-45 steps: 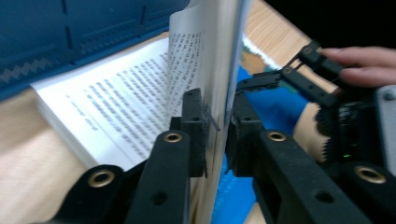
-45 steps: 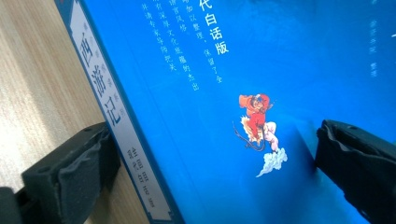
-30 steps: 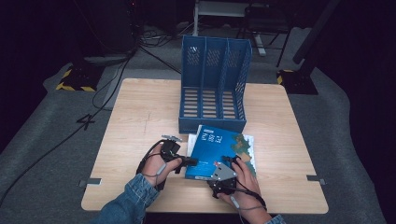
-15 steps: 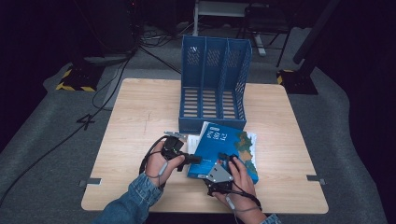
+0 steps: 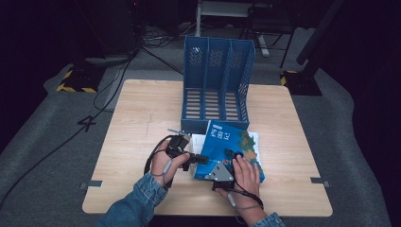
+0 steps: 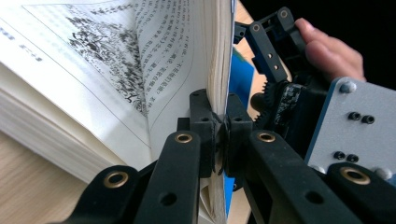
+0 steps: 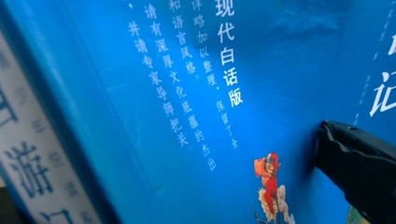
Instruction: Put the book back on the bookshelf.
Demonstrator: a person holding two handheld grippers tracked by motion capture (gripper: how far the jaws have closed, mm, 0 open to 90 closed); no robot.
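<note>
Between left tool (image 6: 223,135) tips: book (image 5: 227,149) cover (pinched).

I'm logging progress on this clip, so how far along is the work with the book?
The blue book is off flat: its cover is raised. The left gripper is clamped on the cover and some pages, and the right gripper rests on the cover. The file rack behind it has nothing in its slots, so if the book belongs there, that step remains.

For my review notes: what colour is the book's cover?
Bright blue cover with white lettering; clearest in the right gripper view.
</note>
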